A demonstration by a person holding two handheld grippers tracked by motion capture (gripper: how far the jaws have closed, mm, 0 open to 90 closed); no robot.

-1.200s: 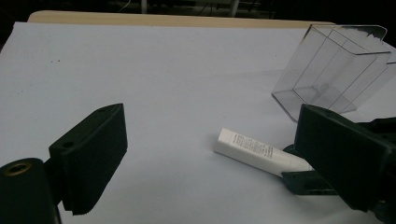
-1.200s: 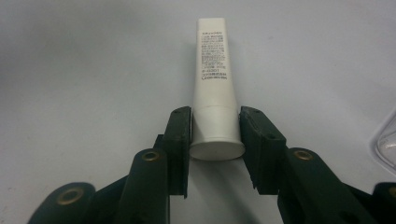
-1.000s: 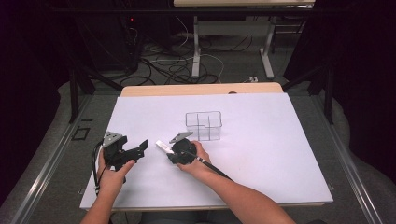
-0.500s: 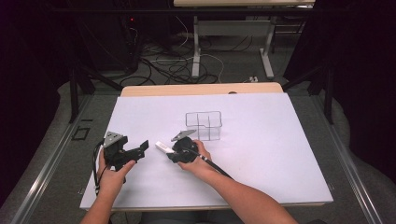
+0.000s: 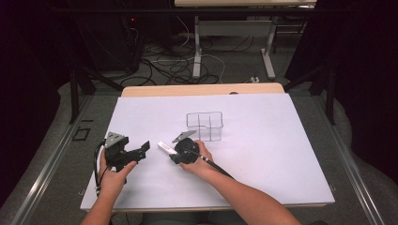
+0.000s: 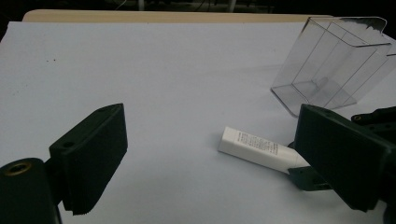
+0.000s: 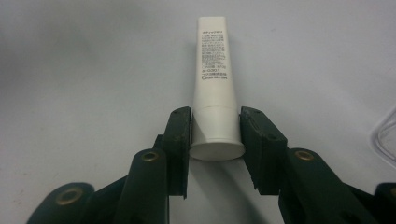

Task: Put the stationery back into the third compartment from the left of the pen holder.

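High view: no shift since 1 second ago in either hand or in the white tube (image 5: 164, 146). Gripped at its near end by the right claw (image 5: 172, 152), low over the table (image 5: 281, 154), a little in front of the clear box (image 5: 204, 125). Left claw (image 5: 144, 149) apart and empty, near the tube's free end. Probably a settled grip, with the lift toward the box not yet begun. Too small here to tell whether resting on the table or held just above it.

Left gripper view: left claw (image 6: 210, 126) wide apart, nothing between its 2 pads. Beyond, the tube (image 6: 257, 148) slanting across the table, 1 end hidden behind the nearer black jaw. Box (image 6: 327, 65) cut off at the right edge, compartments hard to count.

Right gripper view: right claw (image 7: 215, 126) clamped on the tube (image 7: 212, 70) at its cap end, printed end pointing away. Print too fine to read. Only a curved sliver of the box (image 7: 385, 135) at the right edge.
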